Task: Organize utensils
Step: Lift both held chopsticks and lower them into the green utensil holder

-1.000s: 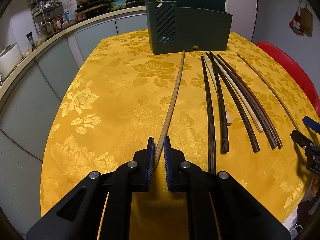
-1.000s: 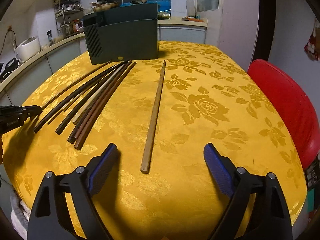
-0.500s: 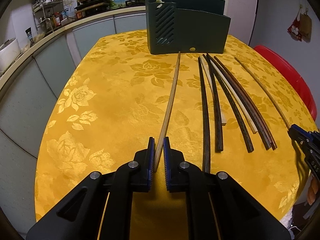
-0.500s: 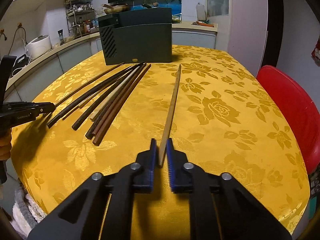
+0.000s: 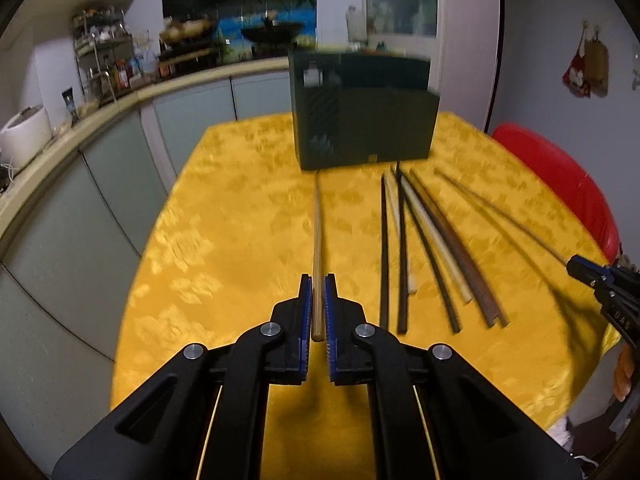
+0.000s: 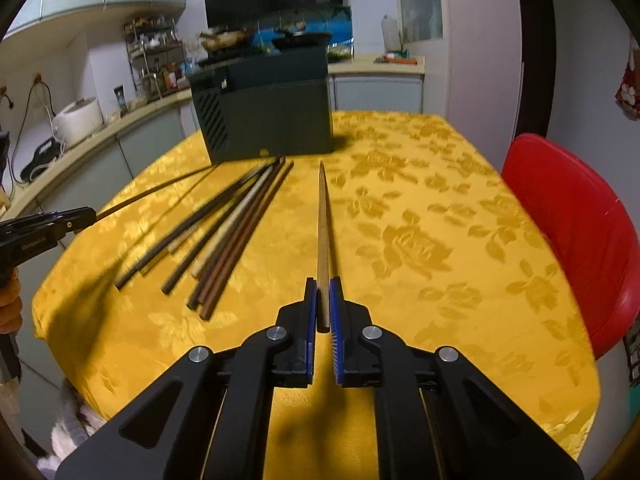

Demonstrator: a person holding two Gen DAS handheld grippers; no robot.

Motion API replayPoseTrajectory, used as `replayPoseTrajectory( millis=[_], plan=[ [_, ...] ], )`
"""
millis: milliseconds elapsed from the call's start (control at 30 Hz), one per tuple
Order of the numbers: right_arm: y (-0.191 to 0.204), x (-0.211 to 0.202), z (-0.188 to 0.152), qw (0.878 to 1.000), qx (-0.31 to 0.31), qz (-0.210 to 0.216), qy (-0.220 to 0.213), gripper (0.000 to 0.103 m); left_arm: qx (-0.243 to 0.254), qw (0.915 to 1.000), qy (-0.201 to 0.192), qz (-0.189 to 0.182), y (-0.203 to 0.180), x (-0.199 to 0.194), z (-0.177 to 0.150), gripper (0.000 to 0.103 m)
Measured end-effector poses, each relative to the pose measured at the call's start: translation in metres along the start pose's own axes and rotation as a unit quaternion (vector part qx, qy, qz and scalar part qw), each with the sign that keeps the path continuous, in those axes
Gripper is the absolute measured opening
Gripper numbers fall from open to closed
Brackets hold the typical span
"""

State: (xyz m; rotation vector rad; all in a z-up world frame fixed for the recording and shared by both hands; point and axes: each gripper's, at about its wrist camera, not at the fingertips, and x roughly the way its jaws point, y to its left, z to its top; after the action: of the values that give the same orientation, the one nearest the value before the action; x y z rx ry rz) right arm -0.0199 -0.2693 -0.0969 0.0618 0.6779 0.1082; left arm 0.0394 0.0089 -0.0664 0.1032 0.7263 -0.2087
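Left wrist: right hand-held gripper [image 5: 576, 267] reads "DAS".

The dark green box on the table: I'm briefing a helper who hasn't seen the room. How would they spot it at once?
Start at the table with the yellow floral cloth. At its far end, nearest the kitchen counter, stands the dark green box, upright, just past the tips of the loose chopsticks. It is the only tall, boxy thing on the cloth, with slanted vent slots on one side.

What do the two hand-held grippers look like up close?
Both the left hand-held gripper and the right hand-held gripper have matte black angular linkage arms, round silver pivot screws and blue ribbed finger pads. The right one carries small pale lettering, too blurred to read.
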Motion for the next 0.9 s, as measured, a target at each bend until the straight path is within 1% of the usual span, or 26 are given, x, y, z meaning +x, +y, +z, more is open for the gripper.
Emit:
replayPoseTrajectory(
  millis=[100,200,367,600,767,900],
  plan=[
    [0.001,-0.013,0.011,1.0,0.0,0.003,-0.021,0.006,-0.005,0.9995,-0.03,-0.004,0.003,-0.021,0.015,0.006],
    [0.002,-0.026,0.024,0.999,0.0,0.008,-0.04,0.006,0.002,0.9988,-0.048,-0.004,0.001,-0.036,0.028,0.006],
    [0.005,-0.047,0.05,0.997,0.001,0.021,-0.075,0.006,0.018,0.9977,-0.065,-0.007,-0.002,-0.053,0.05,0.006],
    [0.01,-0.057,0.094,0.993,-0.005,0.037,-0.11,0.006,0.022,0.9964,-0.082,-0.006,0.004,-0.059,0.082,0.006],
    [0.013,-0.049,0.131,0.992,-0.011,0.043,-0.116,0.006,0.031,0.9953,-0.092,-0.004,0.008,-0.059,0.111,0.006],
    [0.013,-0.039,0.158,0.993,-0.01,0.048,-0.11,0.006,0.045,0.9947,-0.092,-0.005,0.008,-0.055,0.13,0.006]
  ],
)
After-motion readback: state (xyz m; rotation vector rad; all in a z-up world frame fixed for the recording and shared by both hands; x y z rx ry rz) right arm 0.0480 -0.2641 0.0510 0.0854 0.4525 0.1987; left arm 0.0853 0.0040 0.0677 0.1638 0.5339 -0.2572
